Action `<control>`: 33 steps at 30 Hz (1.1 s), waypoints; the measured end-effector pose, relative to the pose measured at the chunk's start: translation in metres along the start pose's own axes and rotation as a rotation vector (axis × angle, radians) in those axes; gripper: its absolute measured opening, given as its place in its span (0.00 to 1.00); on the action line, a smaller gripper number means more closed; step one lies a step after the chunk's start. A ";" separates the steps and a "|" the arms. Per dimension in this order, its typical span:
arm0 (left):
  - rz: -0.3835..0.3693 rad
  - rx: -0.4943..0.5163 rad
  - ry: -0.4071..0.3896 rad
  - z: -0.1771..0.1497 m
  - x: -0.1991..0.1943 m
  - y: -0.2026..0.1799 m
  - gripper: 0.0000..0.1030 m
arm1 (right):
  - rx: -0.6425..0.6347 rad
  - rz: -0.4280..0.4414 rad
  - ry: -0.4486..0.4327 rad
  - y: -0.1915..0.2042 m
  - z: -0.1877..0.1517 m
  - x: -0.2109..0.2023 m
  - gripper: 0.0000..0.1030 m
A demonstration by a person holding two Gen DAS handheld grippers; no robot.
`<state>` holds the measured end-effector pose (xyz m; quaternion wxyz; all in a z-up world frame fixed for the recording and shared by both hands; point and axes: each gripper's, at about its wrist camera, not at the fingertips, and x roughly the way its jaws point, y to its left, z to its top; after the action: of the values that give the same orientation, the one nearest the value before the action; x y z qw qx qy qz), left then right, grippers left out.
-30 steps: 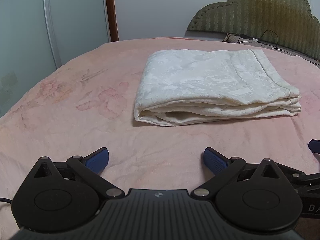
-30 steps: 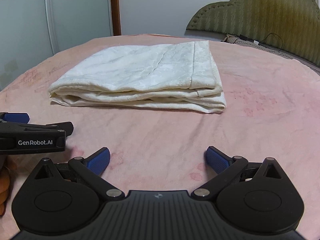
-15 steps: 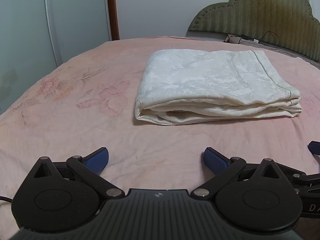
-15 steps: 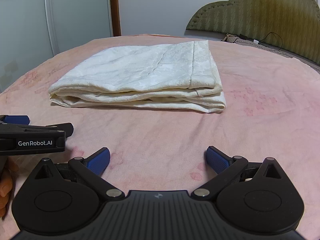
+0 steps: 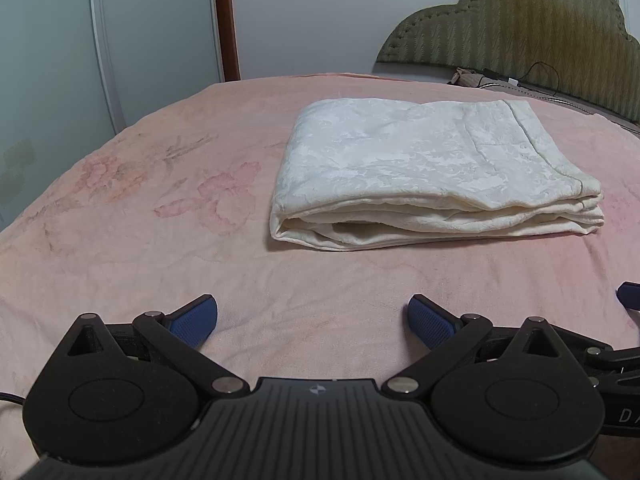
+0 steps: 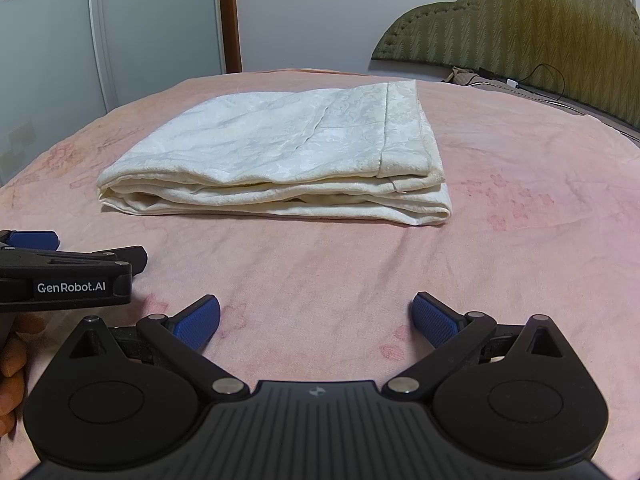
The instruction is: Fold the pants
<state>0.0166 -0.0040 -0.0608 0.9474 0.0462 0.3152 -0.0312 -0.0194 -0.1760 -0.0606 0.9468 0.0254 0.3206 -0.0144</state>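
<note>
Cream pants [image 5: 432,172] lie folded in layers on pink bed [image 5: 160,220]. My left gripper [image 5: 313,318] & right gripper [image 6: 316,318] both spread wide, empty, near pants w/o contact.

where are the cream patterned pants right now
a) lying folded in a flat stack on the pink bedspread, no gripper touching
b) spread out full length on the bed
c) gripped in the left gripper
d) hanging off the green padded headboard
a: the cream patterned pants lie as a layered folded stack on the pink bedspread, while the left gripper and right gripper sit open and empty short of it.
</note>
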 end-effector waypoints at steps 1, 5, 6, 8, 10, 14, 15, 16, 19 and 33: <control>-0.001 -0.001 0.001 0.000 0.000 0.000 1.00 | 0.000 0.000 0.000 0.000 0.000 0.000 1.00; -0.003 -0.008 0.003 0.000 0.000 -0.001 1.00 | 0.000 0.000 0.000 0.000 0.000 0.000 1.00; -0.004 -0.011 0.004 0.000 0.000 0.000 1.00 | 0.000 0.000 0.000 0.000 0.000 0.000 1.00; -0.006 -0.017 0.006 0.000 0.000 0.000 1.00 | 0.000 0.000 0.000 0.000 0.000 0.000 1.00; -0.006 -0.017 0.006 0.000 0.000 -0.001 1.00 | 0.000 0.000 0.000 0.000 0.000 0.000 1.00; -0.007 -0.018 0.006 0.000 0.000 0.000 1.00 | 0.000 0.000 0.000 0.000 0.000 0.000 1.00; -0.006 -0.018 0.006 0.000 0.000 0.000 1.00 | 0.000 0.000 0.000 0.000 0.000 0.000 1.00; -0.006 -0.017 0.006 0.000 0.000 0.000 1.00 | 0.000 0.000 0.000 0.000 0.000 0.000 1.00; -0.006 -0.017 0.006 0.000 0.000 0.000 1.00 | 0.000 0.000 0.000 0.000 0.000 0.000 1.00; -0.007 -0.018 0.007 -0.001 0.000 0.000 1.00 | 0.000 -0.001 0.000 0.001 0.000 0.000 1.00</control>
<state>0.0162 -0.0041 -0.0612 0.9466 0.0366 0.3187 -0.0313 -0.0191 -0.1753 -0.0609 0.9467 0.0253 0.3207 -0.0146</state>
